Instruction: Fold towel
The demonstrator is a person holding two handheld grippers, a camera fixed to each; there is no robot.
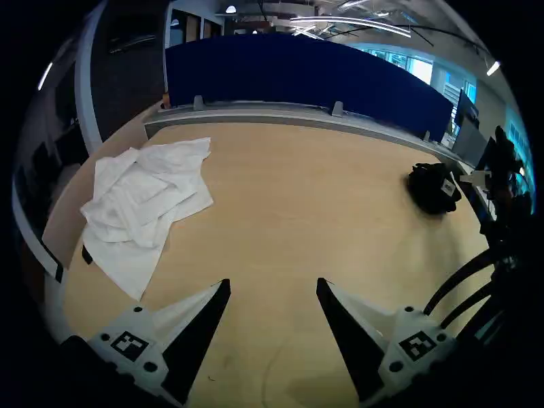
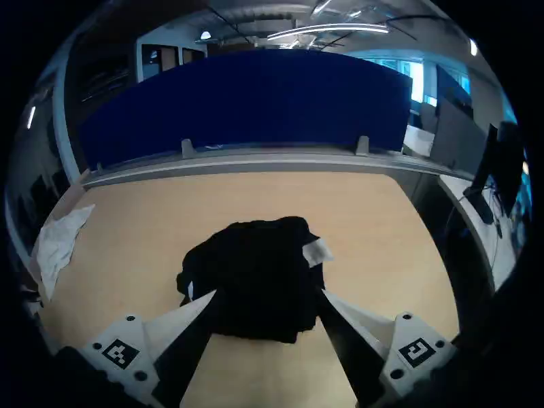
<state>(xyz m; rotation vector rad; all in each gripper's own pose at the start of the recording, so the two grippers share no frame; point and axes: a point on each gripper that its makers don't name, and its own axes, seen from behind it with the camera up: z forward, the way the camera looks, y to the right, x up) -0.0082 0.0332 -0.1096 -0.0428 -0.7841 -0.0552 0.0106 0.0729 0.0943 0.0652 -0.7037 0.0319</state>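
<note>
Item 1: black cloth [image 2: 255,279]. Soft, matte, bunched into a rounded, lumpy heap with a small white tag [image 2: 317,251] at its right edge. It lies on the table's middle, its near part between the right gripper [image 2: 268,294] fingers. Jaws spread wide, one each side; whether they touch the fabric cannot be told. In the left gripper view it is a dark bundle at far right [image 1: 433,187].

Item 2: white towel [image 1: 146,197]. Thin, creased, loosely layered in flat overlapping folds, on the table's far left, well apart from the left gripper [image 1: 272,282]. Jaws released, over bare board.

Item 3: table [image 1: 306,190]. Pale wood-grain top, smooth, grey rim.

Item 4: blue partition [image 1: 306,75]. Upright, along the far edge.
</note>
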